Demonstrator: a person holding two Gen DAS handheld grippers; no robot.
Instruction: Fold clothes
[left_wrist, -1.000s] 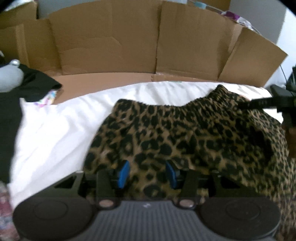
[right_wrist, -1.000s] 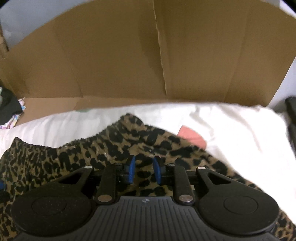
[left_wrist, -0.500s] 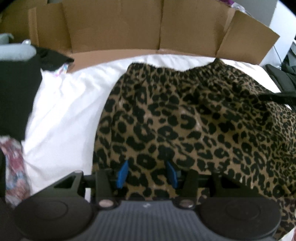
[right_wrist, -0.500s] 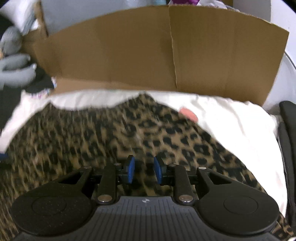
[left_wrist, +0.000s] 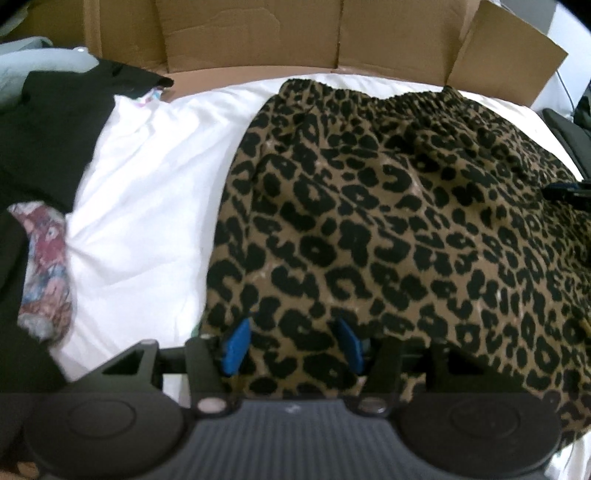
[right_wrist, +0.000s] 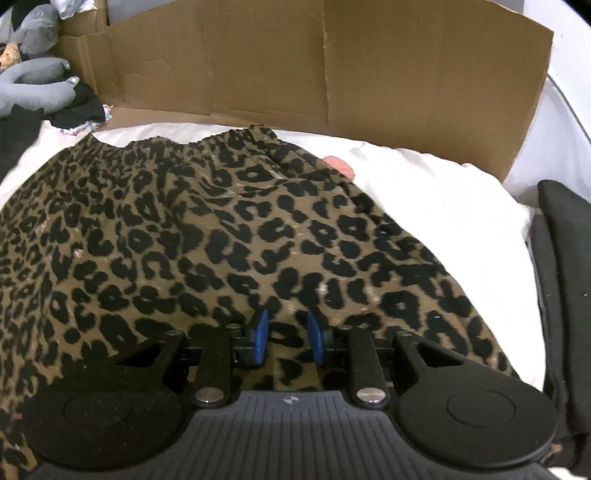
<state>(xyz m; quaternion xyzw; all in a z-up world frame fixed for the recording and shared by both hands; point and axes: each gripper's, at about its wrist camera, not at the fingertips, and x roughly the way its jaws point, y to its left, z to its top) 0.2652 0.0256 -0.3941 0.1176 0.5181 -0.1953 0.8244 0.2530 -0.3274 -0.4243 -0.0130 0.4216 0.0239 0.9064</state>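
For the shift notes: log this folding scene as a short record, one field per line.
garment: leopard-print skirt, spread flat, elastic waistband at the far edge
surface: white sheet
backdrop: cardboard panels
left gripper: jaws just opening, over the near hem
right gripper: jaws apart, print fabric between; grip unclear
left side: black clothes, floral cloth

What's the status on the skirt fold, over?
Left gripper jaws just opening, leopard skirt between them. Right gripper narrow over skirt, grip unclear. Skirt flat on white sheet. Nothing blocking.
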